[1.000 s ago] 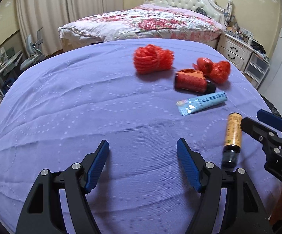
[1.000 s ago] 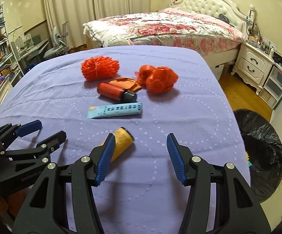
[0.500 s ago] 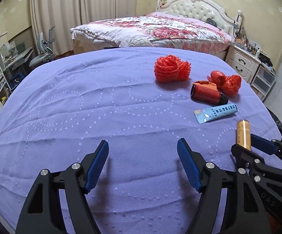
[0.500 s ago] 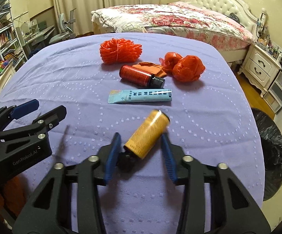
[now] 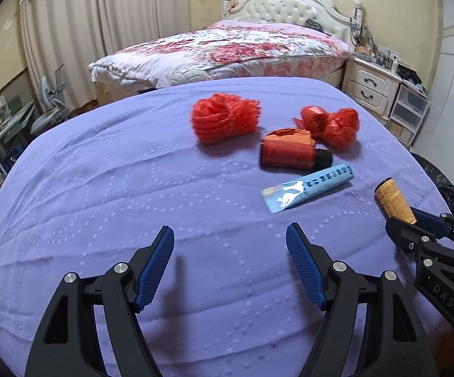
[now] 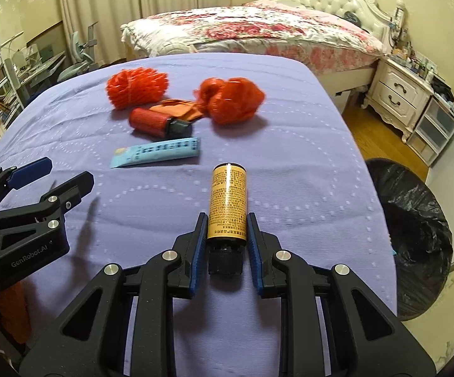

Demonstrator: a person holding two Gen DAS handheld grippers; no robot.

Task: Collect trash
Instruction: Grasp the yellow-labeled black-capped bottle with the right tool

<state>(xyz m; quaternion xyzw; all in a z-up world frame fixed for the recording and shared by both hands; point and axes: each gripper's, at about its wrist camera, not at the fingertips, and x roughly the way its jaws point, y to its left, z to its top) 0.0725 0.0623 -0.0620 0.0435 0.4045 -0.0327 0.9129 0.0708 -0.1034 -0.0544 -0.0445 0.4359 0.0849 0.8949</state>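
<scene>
Item — yellow-labelled bottle (image 6: pixel 227 202) with a dark screw cap: you have it in your right gripper (image 6: pixel 227 235), whose jaws have just been closing and now pinch the lower end of the label, just above the cap. The bottle points away from you along the fingers, over the purple tablecloth (image 6: pixel 305 163). Judged rigid, light, and smooth-sided — likely to swivel in a pinch this near one end. A hold nearer the middle of the body would steady it.

Item — your left gripper (image 5: pixel 230 264): jaws wide apart, nothing between them, hanging over bare cloth.

Still lying on the cloth, well apart from both grippers:
- Light-blue tube (image 6: pixel 156 154), flat and soft; take it across the width, mid-length.
- Red bottle with black cap (image 6: pixel 159 123), on its side; stiff, may roll. Grip the body.
- Orange wrapper (image 6: pixel 180 110), touching the red bottle; thin and crumpled.
- Red foam net (image 6: pixel 136 87), bunched; very light and springy, so close well in.
- Red mesh bag (image 6: pixel 231 100), crumpled, soft.

Destination, as judged — the black-lined bin (image 6: pixel 412 229) beside the table's right edge.
</scene>
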